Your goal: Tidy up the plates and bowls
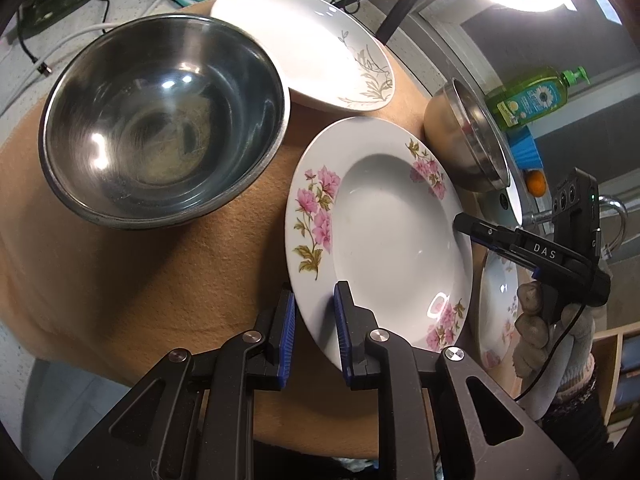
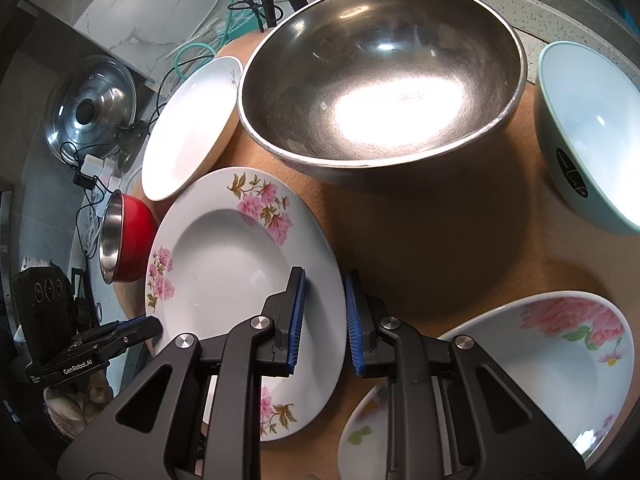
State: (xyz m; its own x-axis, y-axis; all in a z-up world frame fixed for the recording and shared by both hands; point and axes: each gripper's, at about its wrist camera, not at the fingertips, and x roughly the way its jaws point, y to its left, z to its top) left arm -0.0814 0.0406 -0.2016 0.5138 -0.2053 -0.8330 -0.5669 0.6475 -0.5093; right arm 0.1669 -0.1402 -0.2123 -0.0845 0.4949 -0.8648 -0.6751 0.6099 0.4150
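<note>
A white deep plate with pink flowers (image 1: 380, 216) (image 2: 224, 264) lies on the round orange-brown table (image 1: 160, 280). My left gripper (image 1: 315, 290) is shut on its near-left rim, one blue pad inside the plate and one outside. In the right wrist view the left gripper (image 2: 154, 322) meets the plate's left edge. My right gripper (image 2: 325, 272) is shut on the opposite rim in the same way. From the left wrist view the right gripper (image 1: 460, 222) reaches the plate's right edge, held by a gloved hand (image 1: 536, 320).
A large steel bowl (image 1: 160, 120) (image 2: 380, 80) and a white leaf-patterned plate (image 1: 312, 48) (image 2: 188, 128) stand behind. A small red-sided steel bowl (image 1: 468, 136) (image 2: 128, 240), a teal bowl (image 2: 592, 140) and a floral bowl (image 2: 540, 360) crowd the edges. A soap bottle (image 1: 532, 96) stands beyond.
</note>
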